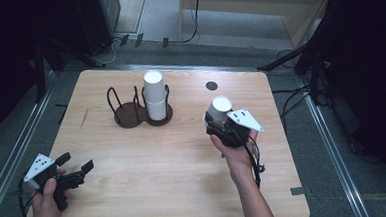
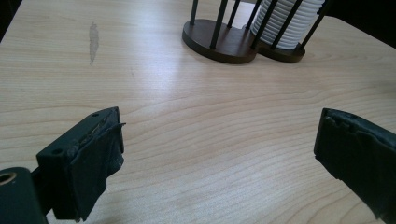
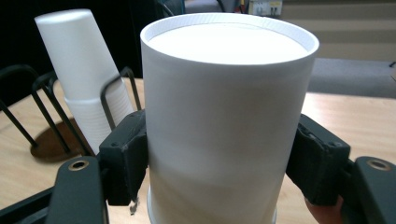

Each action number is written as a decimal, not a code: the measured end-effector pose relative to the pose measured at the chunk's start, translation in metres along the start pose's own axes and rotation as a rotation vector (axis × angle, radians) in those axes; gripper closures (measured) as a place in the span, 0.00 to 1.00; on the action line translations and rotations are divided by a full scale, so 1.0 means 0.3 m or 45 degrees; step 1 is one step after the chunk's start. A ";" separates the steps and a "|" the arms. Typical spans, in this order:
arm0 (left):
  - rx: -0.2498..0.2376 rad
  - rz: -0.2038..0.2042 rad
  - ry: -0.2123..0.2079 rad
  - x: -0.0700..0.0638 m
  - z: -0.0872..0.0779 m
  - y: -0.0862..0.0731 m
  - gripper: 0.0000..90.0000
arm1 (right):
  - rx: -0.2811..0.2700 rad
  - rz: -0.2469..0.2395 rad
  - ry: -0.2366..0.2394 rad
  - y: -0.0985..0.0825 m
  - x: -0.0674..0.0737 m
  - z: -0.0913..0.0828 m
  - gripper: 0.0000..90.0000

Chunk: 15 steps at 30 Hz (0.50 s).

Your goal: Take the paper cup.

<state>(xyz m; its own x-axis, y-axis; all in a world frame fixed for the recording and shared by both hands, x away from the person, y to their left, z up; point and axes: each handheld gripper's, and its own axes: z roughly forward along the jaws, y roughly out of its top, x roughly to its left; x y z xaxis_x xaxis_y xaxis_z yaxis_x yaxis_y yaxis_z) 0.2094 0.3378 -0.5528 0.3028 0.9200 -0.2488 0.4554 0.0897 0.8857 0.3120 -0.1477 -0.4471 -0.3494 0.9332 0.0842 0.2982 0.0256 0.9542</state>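
My right gripper (image 1: 221, 128) is shut on an upturned white paper cup (image 1: 219, 109), held over the table's right half. In the right gripper view the cup (image 3: 224, 121) stands bottom up between both black pads (image 3: 128, 154). A stack of white cups (image 1: 154, 93) sits upturned in the right ring of a dark wire holder (image 1: 131, 111); the same stack (image 3: 84, 79) appears beyond the held cup. My left gripper (image 1: 76, 162) rests open at the table's front left corner, its fingers (image 2: 88, 161) wide apart over bare wood.
The holder's left ring (image 2: 215, 39) is empty. A black round spot (image 1: 211, 86) marks the far part of the wooden table (image 1: 149, 176). Cables and dark stand legs (image 1: 288, 58) lie on the floor beyond the table's far edge.
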 end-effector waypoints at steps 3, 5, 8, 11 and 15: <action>0.003 0.000 0.000 0.000 0.001 0.000 0.02 | 0.010 0.006 -0.016 -0.029 -0.016 -0.020 0.32; -0.001 -0.005 0.000 0.000 0.001 0.000 0.02 | 0.024 0.018 -0.018 -0.048 -0.025 -0.030 0.32; -0.011 -0.013 0.002 0.002 -0.002 -0.001 0.02 | 0.041 0.003 -0.029 -0.078 -0.035 -0.043 0.32; -0.011 -0.015 0.006 0.003 -0.003 -0.002 0.02 | 0.044 0.009 -0.031 -0.105 -0.046 -0.055 0.32; -0.019 0.006 0.011 -0.005 0.003 0.000 0.02 | 0.058 0.016 -0.026 -0.143 -0.055 -0.066 0.32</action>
<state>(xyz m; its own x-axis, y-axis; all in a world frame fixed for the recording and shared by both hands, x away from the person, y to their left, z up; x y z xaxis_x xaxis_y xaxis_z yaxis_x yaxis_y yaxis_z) 0.2097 0.3362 -0.5527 0.2975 0.9238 -0.2412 0.4417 0.0908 0.8926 0.2874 -0.1712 -0.4836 -0.3275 0.9406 0.0898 0.3429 0.0297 0.9389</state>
